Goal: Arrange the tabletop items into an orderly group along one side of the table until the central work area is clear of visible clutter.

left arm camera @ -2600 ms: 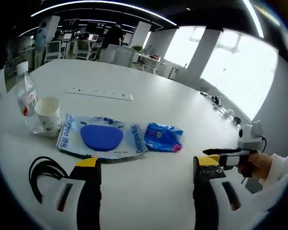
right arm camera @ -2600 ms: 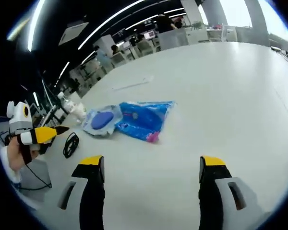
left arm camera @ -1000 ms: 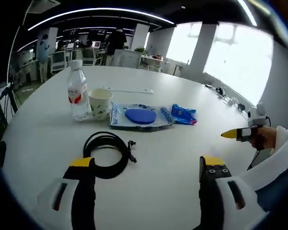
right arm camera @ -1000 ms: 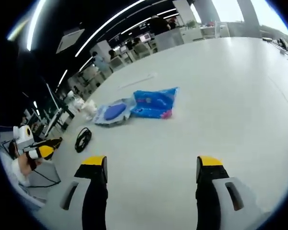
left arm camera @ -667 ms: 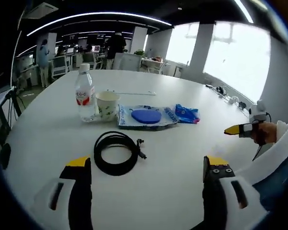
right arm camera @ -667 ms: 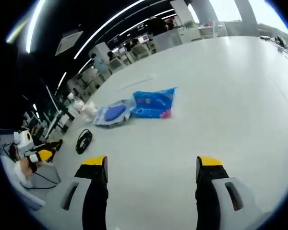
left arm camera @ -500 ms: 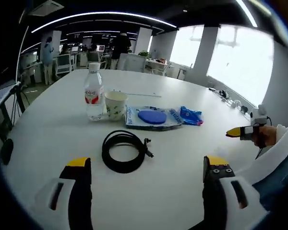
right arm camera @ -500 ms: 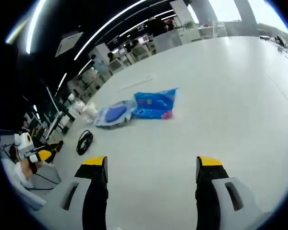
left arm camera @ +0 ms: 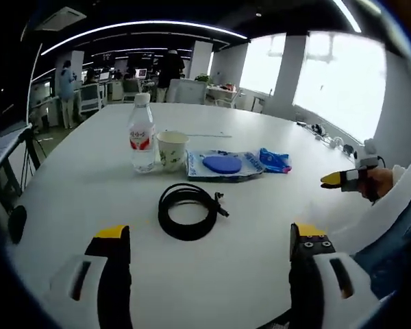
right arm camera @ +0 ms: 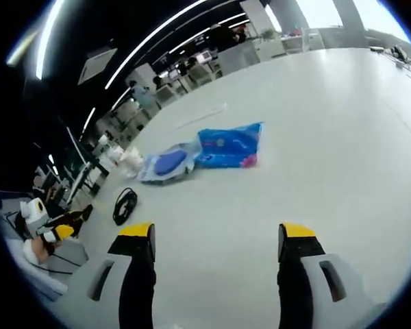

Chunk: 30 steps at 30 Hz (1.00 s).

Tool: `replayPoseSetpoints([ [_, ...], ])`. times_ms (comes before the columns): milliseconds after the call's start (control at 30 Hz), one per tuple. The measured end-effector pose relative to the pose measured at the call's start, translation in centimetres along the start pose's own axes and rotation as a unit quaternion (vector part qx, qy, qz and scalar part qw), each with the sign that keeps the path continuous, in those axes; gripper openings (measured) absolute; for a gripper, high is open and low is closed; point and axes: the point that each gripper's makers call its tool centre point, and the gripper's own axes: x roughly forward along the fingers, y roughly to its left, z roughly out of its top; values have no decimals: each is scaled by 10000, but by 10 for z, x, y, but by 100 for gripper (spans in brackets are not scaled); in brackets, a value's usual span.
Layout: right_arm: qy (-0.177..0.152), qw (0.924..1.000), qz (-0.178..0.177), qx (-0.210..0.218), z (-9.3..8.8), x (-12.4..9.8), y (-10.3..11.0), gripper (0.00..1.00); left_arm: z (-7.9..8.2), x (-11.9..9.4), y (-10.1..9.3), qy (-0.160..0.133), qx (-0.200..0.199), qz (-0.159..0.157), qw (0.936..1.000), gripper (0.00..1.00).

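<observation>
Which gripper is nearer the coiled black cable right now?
Left, as far as the views show. The left gripper is open with the cable just ahead of its jaws. The right gripper, also open, sees the cable well off to its left.

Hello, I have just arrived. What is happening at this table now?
A person holds a two-jaw tool in each hand above a large white table. Both the left tool and the right tool are open and hold nothing. On the table lie a water bottle, a paper cup, a clear packet with a blue disc, a blue packet and a coiled black cable, none gripped yet.
</observation>
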Motion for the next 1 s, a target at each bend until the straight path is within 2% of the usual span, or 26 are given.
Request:
replayPoseSetpoints([
  [133,26,10000,-54,11,-2,-1,-2,71,-4,-7,1,18,320,2,9995,100],
  [333,90,9999,-65,23,-4,1,-1,71,0,-18,3,-165,383,80,9991,100],
  [500,156,9999,-24,-38,-4,7,3,71,-1,-26,2,-286,638,138,9975,100],
  [633,179,9998,15,-60,-2,10,7,70,-3,-33,7,-446,624,207,9968,100],
  [900,245,9996,90,-132,2,19,12,69,-8,-46,14,-511,790,423,9947,99],
  [1000,279,9994,109,-164,1,20,15,69,-13,-50,16,-516,735,480,9948,98],
])
